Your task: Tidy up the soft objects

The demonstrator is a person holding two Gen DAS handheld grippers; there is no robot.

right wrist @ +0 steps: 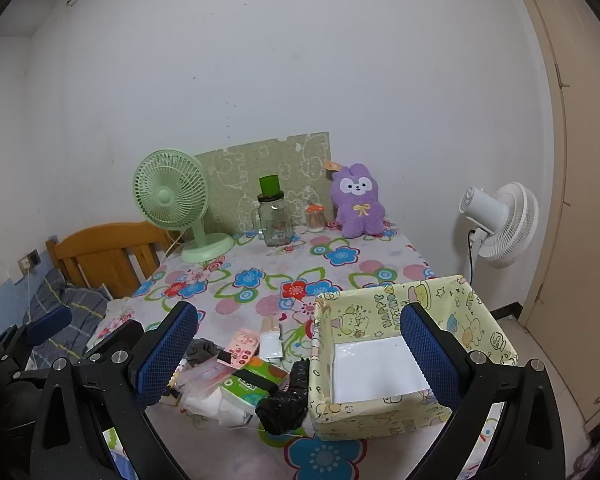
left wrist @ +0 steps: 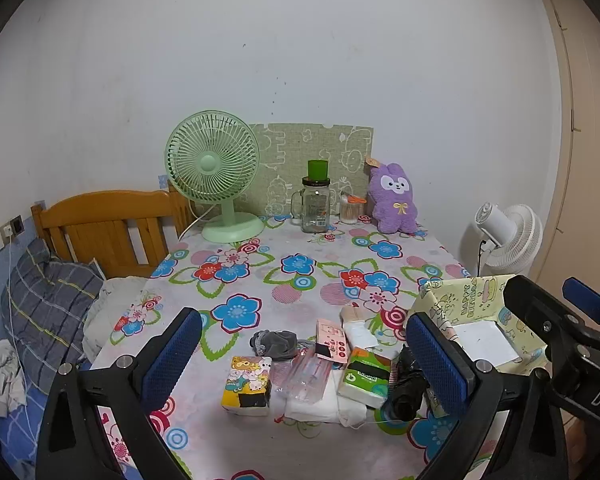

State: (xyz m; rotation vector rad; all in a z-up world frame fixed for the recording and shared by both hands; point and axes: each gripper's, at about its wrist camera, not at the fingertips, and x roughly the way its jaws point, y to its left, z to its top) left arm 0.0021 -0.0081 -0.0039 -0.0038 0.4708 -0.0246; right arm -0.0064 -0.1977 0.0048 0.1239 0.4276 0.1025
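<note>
Two fans, green and white, one purple plush rabbit, one glass jar, two tissue packs, one yellow box.

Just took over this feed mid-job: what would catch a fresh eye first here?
The loud flowered tablecloth dominates. At its near edge lies a heap of small soft items, including a green tissue pack and a black bag, beside an empty yellow cartoon-print box. Against the far wall stand a green fan and a purple plush bunny.

The right gripper's near finger hides part of the yellow box; tissue pack lettering is illegible.
</note>
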